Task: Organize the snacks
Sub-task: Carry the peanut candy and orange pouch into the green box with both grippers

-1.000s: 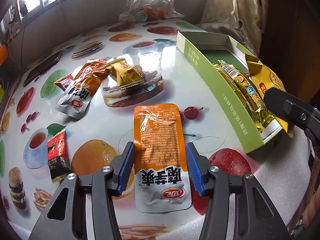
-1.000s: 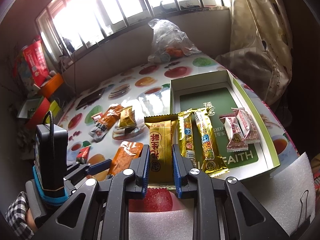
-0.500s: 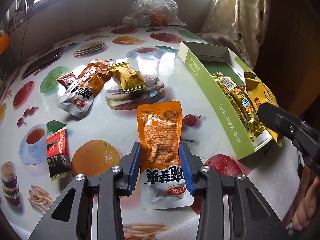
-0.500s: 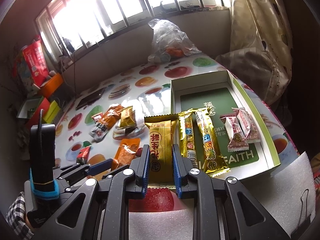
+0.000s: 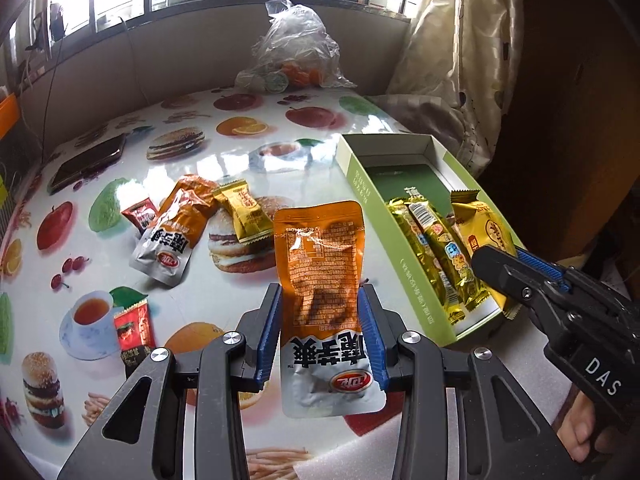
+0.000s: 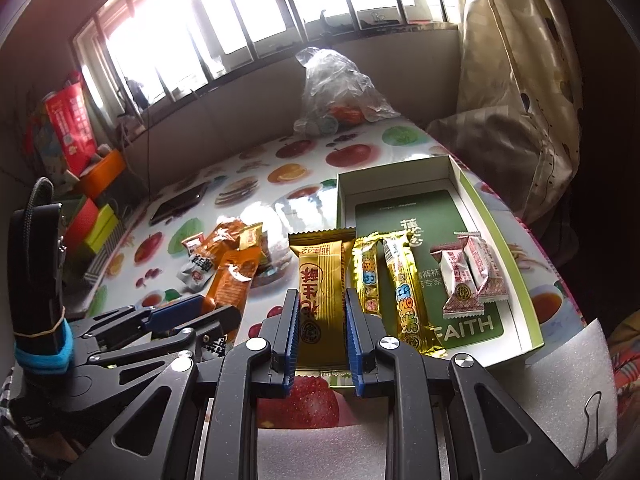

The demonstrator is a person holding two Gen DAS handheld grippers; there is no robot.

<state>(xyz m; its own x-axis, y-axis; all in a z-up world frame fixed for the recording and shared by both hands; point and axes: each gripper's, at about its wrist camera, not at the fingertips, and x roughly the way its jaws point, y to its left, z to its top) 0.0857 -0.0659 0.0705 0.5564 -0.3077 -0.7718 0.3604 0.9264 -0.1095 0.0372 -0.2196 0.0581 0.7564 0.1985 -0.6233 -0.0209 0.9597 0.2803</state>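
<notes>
My left gripper (image 5: 320,296) is shut on an orange-and-silver pouch (image 5: 320,240), pads pressing its two sides, and the pouch hangs clear of the fruit-print table (image 5: 240,152). The right wrist view has the same pouch (image 6: 236,280) at lower left. My right gripper (image 6: 322,300) is shut on a yellow snack packet (image 6: 320,264), held over the near left corner of the green box (image 6: 396,184). Inside the box lie two gold bars (image 6: 400,280) and pink-and-white candies (image 6: 468,276).
On the table left of the box lie a second orange pouch (image 5: 176,224), a yellow candy (image 5: 244,212) and two small red packets (image 5: 140,214) (image 5: 132,328). A phone (image 5: 88,164) and a plastic bag (image 5: 292,52) sit farther back. White foam (image 6: 560,380) covers the near edge.
My left gripper's jaws closed onto the orange pouch, then lifted it off the table. The right gripper has kept still with the yellow packet.
</notes>
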